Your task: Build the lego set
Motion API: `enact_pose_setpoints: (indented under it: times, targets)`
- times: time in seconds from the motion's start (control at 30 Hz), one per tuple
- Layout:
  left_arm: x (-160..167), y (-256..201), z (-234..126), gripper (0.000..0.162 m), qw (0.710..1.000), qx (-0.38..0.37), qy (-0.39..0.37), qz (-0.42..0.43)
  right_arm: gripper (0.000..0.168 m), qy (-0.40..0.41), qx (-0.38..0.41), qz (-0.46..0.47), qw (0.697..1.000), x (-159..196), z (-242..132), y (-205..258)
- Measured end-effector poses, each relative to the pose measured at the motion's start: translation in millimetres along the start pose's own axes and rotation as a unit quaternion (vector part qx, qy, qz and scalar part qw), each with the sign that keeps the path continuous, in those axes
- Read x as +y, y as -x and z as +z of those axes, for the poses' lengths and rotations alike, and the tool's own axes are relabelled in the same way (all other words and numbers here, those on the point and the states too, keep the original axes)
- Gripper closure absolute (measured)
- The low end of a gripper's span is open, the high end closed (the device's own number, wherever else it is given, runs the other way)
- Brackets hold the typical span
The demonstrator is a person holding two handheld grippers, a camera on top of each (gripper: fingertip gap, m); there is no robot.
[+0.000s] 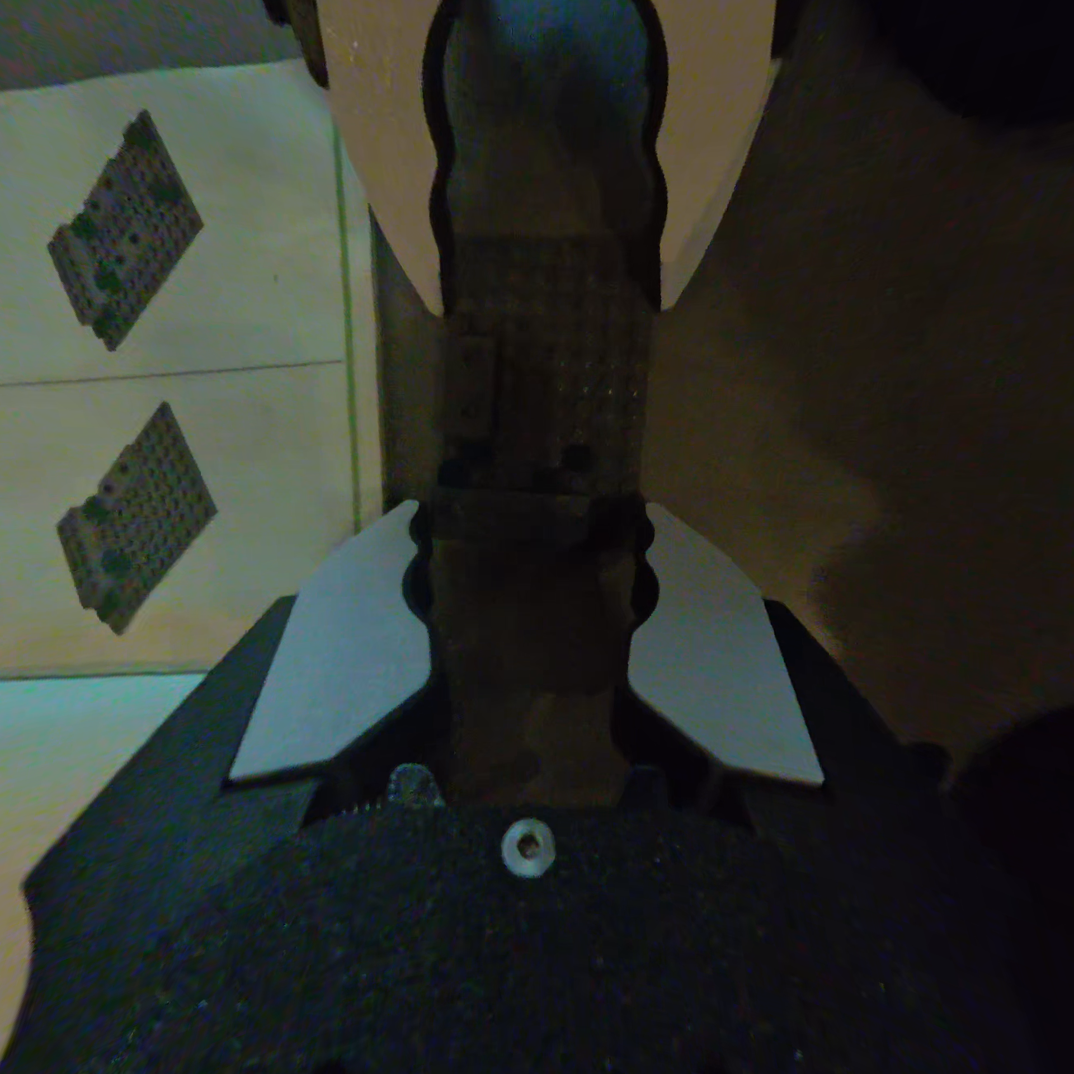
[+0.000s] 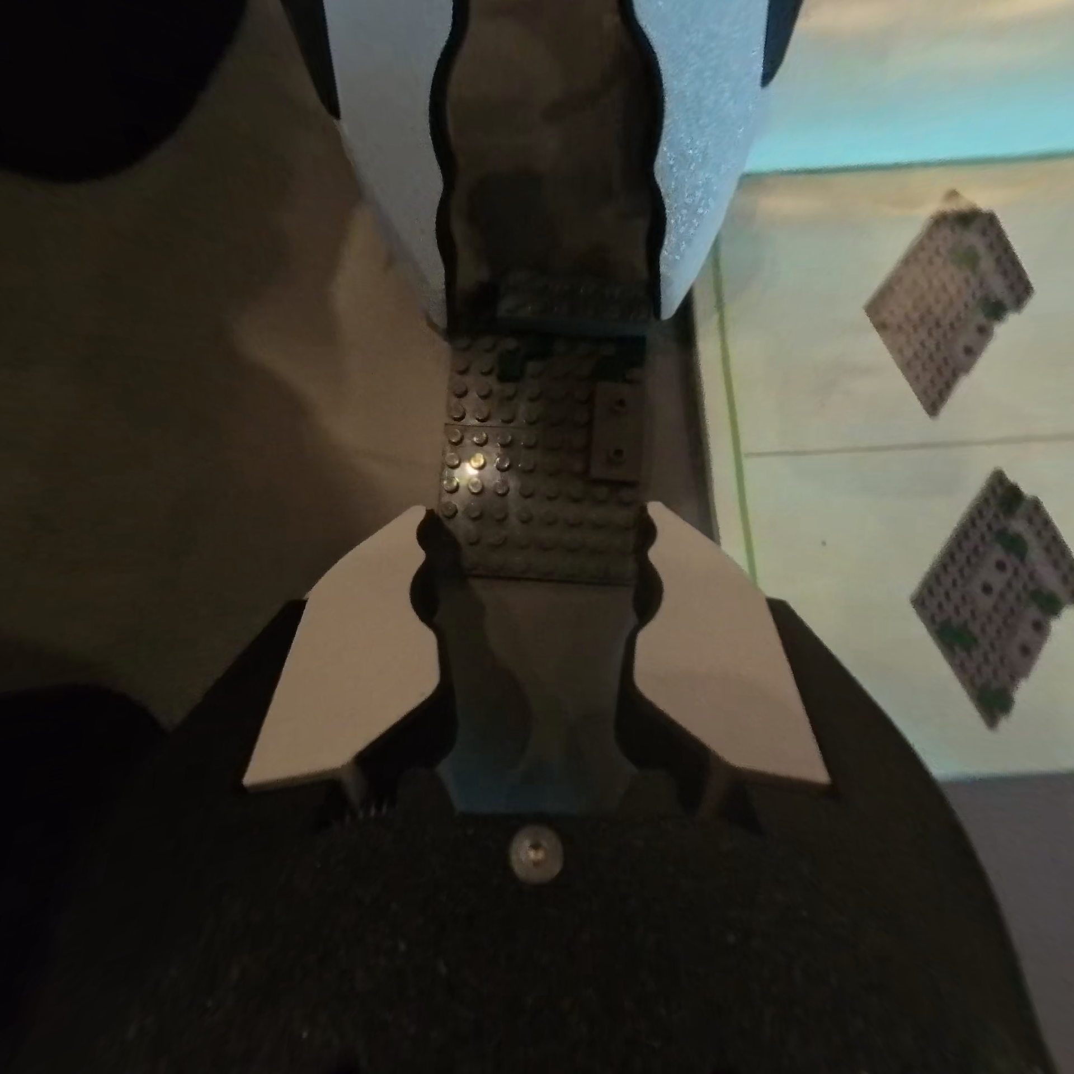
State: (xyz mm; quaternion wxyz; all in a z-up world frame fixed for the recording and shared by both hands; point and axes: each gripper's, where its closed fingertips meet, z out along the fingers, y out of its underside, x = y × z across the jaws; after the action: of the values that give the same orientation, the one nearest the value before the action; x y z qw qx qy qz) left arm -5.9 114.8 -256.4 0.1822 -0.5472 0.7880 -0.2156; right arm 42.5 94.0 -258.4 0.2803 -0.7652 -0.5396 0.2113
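The dark grey studded plastic lego baseplate (image 2: 540,482) looks glossy, one stud catching a bright glint. The black gripper body (image 2: 523,959) has a rough, grainy matt surface with a shiny metal screw (image 2: 535,855). The printed instruction sheet (image 1: 174,360) is smooth matt paper

low light, plate mostly hidden
your lego plate (image 2: 523,465) is in deep shadow, its far edge covered by the opposing gripper's fingers (image 2: 691,174); instruction sheet (image 2: 872,465) drawings are blurred, right edge cropped; can't tell whether either gripper touches the plate.
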Motion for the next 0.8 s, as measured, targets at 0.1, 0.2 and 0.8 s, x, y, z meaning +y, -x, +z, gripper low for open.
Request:
enact_pose_setpoints:
  times: [0.1, 0.2, 0.8]
  targets:
    - [8.6, -15.2, -6.1, 0.095, 1.000, -0.009, 0.021, -0.012, 0.103, -0.013, -0.030, -0.024, 0.999, -6.9, 5.4, 10.1]
    - [17.0, -26.7, -13.4, 0.095, 0.999, -0.021, 0.031, -0.025, 0.103, -0.019, -0.034, -0.038, 0.998, -14.1, 12.4, 18.8]
    - [33.5, -46.7, -35.9, 0.095, 0.996, -0.060, -0.017, -0.059, 0.168, 0.013, 0.030, -0.065, 0.997, -53.2, 33.9, 22.3]
